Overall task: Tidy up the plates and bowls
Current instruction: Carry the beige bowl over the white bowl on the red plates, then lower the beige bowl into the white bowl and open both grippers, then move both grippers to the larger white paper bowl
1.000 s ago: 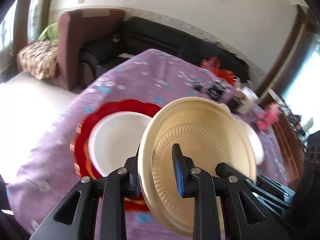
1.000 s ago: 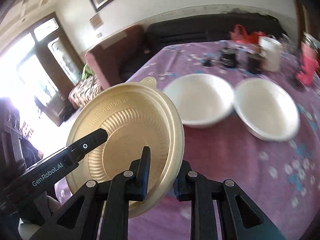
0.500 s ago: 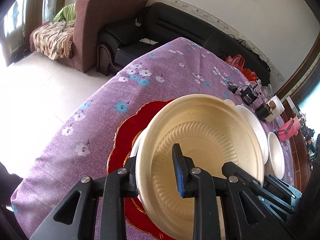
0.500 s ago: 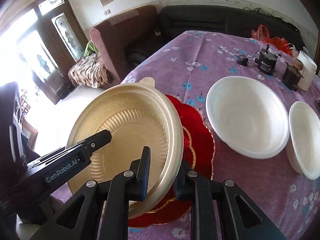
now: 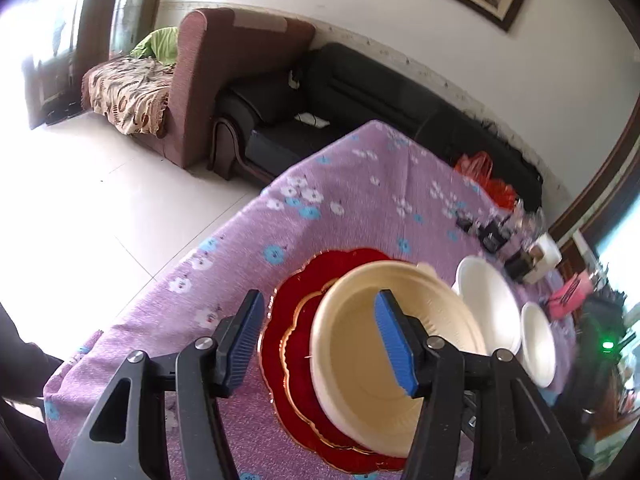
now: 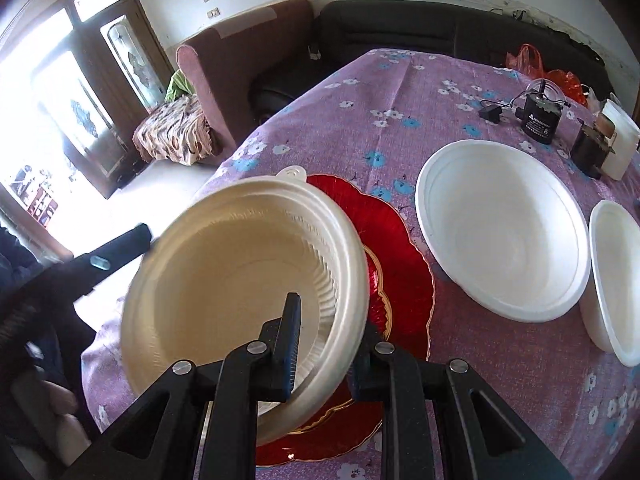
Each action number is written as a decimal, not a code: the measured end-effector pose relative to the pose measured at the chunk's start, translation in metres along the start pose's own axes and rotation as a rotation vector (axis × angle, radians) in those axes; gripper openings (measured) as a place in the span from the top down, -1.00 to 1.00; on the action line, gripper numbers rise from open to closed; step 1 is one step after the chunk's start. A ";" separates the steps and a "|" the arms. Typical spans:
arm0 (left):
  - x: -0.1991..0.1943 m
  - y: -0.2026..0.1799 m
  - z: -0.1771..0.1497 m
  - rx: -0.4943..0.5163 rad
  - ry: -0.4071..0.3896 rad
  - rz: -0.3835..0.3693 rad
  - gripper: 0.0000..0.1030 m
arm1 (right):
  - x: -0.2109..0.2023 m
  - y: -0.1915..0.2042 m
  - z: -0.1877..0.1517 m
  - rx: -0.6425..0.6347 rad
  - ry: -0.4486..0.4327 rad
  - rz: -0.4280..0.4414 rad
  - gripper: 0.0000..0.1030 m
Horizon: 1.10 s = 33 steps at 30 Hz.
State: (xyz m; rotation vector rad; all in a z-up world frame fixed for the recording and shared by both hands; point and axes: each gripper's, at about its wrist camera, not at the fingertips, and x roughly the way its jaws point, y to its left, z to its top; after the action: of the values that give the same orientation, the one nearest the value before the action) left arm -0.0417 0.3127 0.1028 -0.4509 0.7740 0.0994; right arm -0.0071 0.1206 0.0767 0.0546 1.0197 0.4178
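A cream ribbed bowl (image 6: 240, 280) is tilted over the red scalloped plate (image 6: 400, 264) on the purple flowered tablecloth. My right gripper (image 6: 326, 344) is shut on the bowl's near rim. In the left wrist view my left gripper (image 5: 320, 340) is open, its right finger over the cream bowl (image 5: 360, 380) and its left finger beside the red plate (image 5: 292, 344). A large white bowl (image 6: 504, 232) and a smaller white bowl (image 6: 616, 280) sit to the right of the plate.
Black chargers (image 6: 540, 120), a dark box and a white cup (image 6: 620, 136) stand at the table's far right. A red bag (image 6: 536, 60) lies at the far edge. A maroon armchair (image 5: 224, 76) and a black sofa (image 5: 360, 92) stand beyond the table.
My left gripper has opened and let go of the cream bowl. The bowl has come down over the red plate, held only by my right gripper.
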 end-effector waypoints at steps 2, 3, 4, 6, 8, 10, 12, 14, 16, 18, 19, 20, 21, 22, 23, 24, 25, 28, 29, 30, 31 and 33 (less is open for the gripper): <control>-0.007 0.005 0.001 -0.015 -0.015 -0.011 -0.13 | 0.001 -0.005 0.000 0.029 0.004 0.023 0.46; -0.010 0.006 0.001 -0.021 -0.020 -0.015 -0.14 | 0.001 -0.004 -0.001 0.037 0.001 0.040 0.37; -0.013 0.008 0.000 -0.028 -0.025 -0.023 -0.14 | 0.000 -0.005 -0.001 0.040 -0.007 0.052 0.10; -0.017 0.009 0.000 -0.031 -0.030 -0.033 -0.17 | -0.005 -0.003 -0.002 0.033 -0.033 0.045 -0.15; -0.021 0.009 -0.001 -0.035 -0.035 -0.039 -0.21 | -0.009 -0.001 -0.002 0.026 -0.051 0.043 -0.20; -0.025 0.010 -0.002 -0.041 -0.041 -0.048 -0.23 | -0.014 0.000 -0.001 0.029 -0.063 0.040 -0.20; -0.032 0.010 -0.003 -0.042 -0.054 -0.052 -0.26 | -0.021 -0.001 -0.001 0.039 -0.077 0.049 -0.20; -0.037 0.008 -0.004 -0.038 -0.065 -0.051 -0.32 | -0.028 -0.005 -0.001 0.053 -0.093 0.057 -0.20; -0.042 0.004 -0.007 -0.030 -0.076 -0.048 -0.40 | -0.039 -0.011 -0.003 0.070 -0.113 0.063 -0.20; -0.046 -0.002 -0.010 -0.014 -0.080 -0.049 -0.45 | -0.053 -0.023 -0.007 0.090 -0.136 0.072 -0.20; -0.047 -0.005 -0.011 -0.005 -0.080 -0.051 -0.48 | -0.059 -0.028 -0.009 0.100 -0.146 0.074 -0.21; -0.048 -0.009 -0.013 0.008 -0.080 -0.053 -0.49 | -0.067 -0.035 -0.012 0.111 -0.160 0.074 -0.21; -0.048 -0.014 -0.015 0.021 -0.078 -0.055 -0.50 | -0.077 -0.044 -0.015 0.123 -0.179 0.068 -0.21; -0.049 -0.021 -0.017 0.039 -0.076 -0.058 -0.50 | -0.085 -0.052 -0.018 0.134 -0.193 0.061 -0.23; -0.048 -0.027 -0.020 0.055 -0.073 -0.064 -0.51 | -0.093 -0.061 -0.021 0.146 -0.209 0.052 -0.25; -0.047 -0.033 -0.022 0.068 -0.069 -0.070 -0.51 | -0.102 -0.073 -0.024 0.161 -0.226 0.040 -0.26; -0.047 -0.039 -0.024 0.080 -0.063 -0.076 -0.51 | -0.110 -0.084 -0.027 0.176 -0.240 0.029 -0.27; -0.042 -0.060 -0.031 0.118 -0.043 -0.093 -0.51 | -0.133 -0.119 -0.037 0.226 -0.273 -0.006 -0.30; -0.040 -0.069 -0.035 0.134 -0.034 -0.101 -0.51 | -0.141 -0.132 -0.042 0.249 -0.283 -0.017 -0.31; -0.038 -0.076 -0.037 0.146 -0.027 -0.107 -0.51 | -0.146 -0.144 -0.045 0.267 -0.291 -0.024 -0.31; -0.036 -0.084 -0.040 0.160 -0.018 -0.116 -0.51 | -0.153 -0.155 -0.049 0.288 -0.298 -0.032 -0.32; -0.032 -0.100 -0.047 0.188 0.002 -0.129 -0.52 | -0.163 -0.176 -0.057 0.325 -0.313 -0.048 -0.32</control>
State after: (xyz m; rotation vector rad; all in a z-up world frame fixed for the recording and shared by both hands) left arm -0.0698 0.2053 0.1311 -0.3212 0.7462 -0.0937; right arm -0.0731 -0.1085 0.1378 0.3755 0.7689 0.1874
